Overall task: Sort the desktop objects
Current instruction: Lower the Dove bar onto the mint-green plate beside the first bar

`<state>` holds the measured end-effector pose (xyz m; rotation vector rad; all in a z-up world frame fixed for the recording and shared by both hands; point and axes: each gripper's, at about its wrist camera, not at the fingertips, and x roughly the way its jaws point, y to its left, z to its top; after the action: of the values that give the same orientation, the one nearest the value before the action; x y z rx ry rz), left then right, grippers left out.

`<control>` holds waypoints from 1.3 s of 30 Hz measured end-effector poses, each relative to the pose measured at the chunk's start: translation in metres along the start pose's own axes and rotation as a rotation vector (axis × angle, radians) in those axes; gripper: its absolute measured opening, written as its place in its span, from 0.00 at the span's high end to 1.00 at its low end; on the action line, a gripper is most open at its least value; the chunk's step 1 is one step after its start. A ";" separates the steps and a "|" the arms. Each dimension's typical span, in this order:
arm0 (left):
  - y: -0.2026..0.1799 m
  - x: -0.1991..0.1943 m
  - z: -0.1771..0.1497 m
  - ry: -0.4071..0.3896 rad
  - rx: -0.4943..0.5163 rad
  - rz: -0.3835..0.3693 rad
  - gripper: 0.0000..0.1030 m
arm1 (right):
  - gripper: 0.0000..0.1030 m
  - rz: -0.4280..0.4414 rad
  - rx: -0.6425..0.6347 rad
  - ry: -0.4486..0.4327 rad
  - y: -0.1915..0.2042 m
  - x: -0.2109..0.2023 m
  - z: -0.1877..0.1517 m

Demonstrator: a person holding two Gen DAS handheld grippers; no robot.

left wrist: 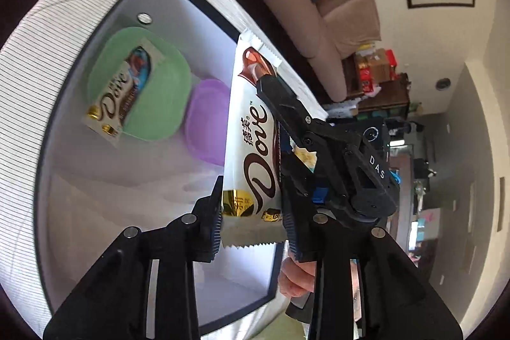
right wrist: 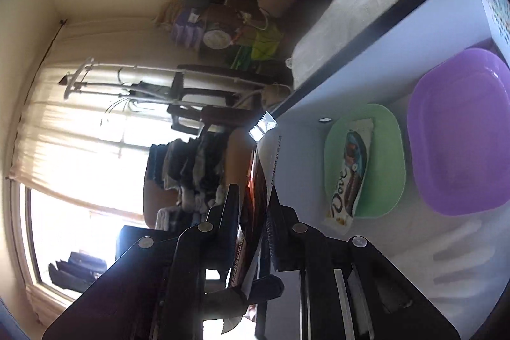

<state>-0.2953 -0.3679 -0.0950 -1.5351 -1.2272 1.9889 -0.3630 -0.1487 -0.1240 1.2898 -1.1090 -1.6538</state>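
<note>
A: How far along is the sorting?

B: On the white tray (left wrist: 95, 180), the green dish (left wrist: 159, 104) already holds one chocolate bar (left wrist: 121, 91); the purple dish (left wrist: 207, 123) right of it looks empty.

A: And the second bar (left wrist: 251, 148)?

B: In the air above the tray. The right claw (right wrist: 251, 212) is clamped on its edge. The left claw (left wrist: 251, 219) is spread wide around its near end, not pinching.

A: So roughly half done, I'd judge.
</note>
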 end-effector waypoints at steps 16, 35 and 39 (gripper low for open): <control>0.018 0.054 -0.005 0.039 0.036 0.224 0.61 | 0.85 -0.422 -0.132 0.027 -0.045 0.056 0.015; -0.001 -0.023 -0.019 -0.113 0.032 0.039 0.45 | 0.60 -0.759 -0.466 0.213 -0.002 0.049 -0.002; 0.016 -0.033 -0.019 -0.110 0.024 0.031 0.43 | 0.62 -0.767 -0.485 0.237 -0.006 0.062 -0.011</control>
<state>-0.2627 -0.3924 -0.0887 -1.4591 -1.2228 2.1258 -0.3652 -0.2061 -0.1515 1.6117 -0.0172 -2.0517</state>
